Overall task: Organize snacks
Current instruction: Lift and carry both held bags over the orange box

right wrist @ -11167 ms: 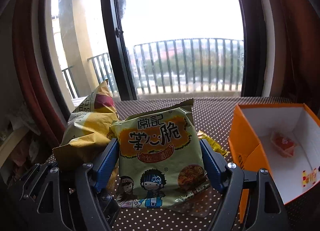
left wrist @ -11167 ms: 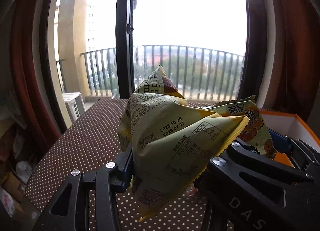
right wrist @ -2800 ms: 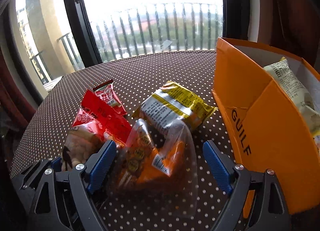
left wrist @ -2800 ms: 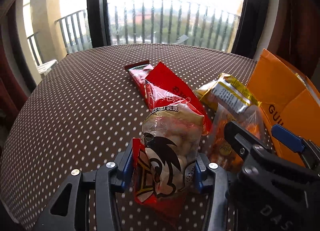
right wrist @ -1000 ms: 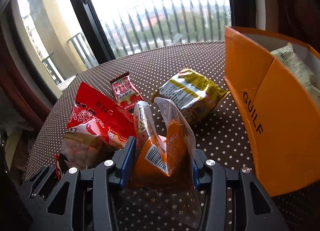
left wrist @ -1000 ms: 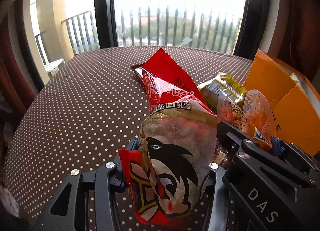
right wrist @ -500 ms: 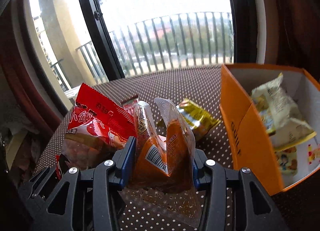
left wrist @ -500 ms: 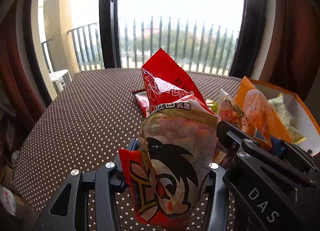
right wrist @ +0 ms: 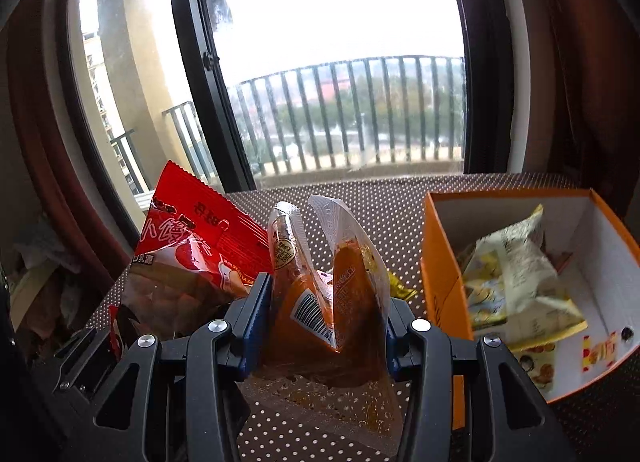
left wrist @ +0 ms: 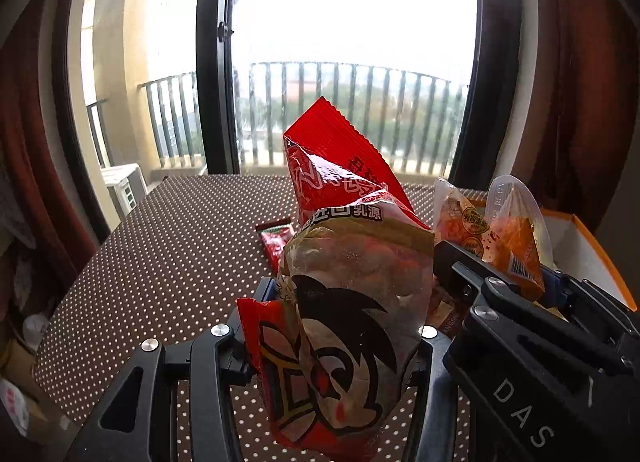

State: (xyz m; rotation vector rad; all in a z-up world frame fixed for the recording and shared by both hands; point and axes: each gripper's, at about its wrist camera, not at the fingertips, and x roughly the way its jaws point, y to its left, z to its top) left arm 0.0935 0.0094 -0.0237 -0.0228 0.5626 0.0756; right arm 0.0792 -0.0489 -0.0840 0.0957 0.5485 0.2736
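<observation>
Left gripper [left wrist: 344,326]: clenched on red bag [left wrist: 344,282], gripped across lower half, held above table [left wrist: 168,246].
Right gripper [right wrist: 328,322]: clenched on clear pouch [right wrist: 328,302], orange contents, folded into a V between the jaws.
Red bag: upright in the grip, top seal pointing at window; also visible at left in right view [right wrist: 192,246].
Box [right wrist: 440,262]: orange, open top, on table to the right; just beside right gripper.
Handling, red bag: light, puffy, crinkly film; probably slippery; contents likely crushable, so a mid-body pinch with modest force looks best.
Handling, clear pouch: soft, limp, buckles under squeeze; likely a little heavier; best held near the middle, clear of the seal edges.
Count, held: 2, 1 per gripper.
Count, on table: 1 small red packet [left wrist: 276,242]; 1 yellow packet [right wrist: 400,288], mostly hidden behind pouch.
Count, in box: at least 2 pale packets [right wrist: 520,270]; more cannot be told.
Count, boxes: 1.
</observation>
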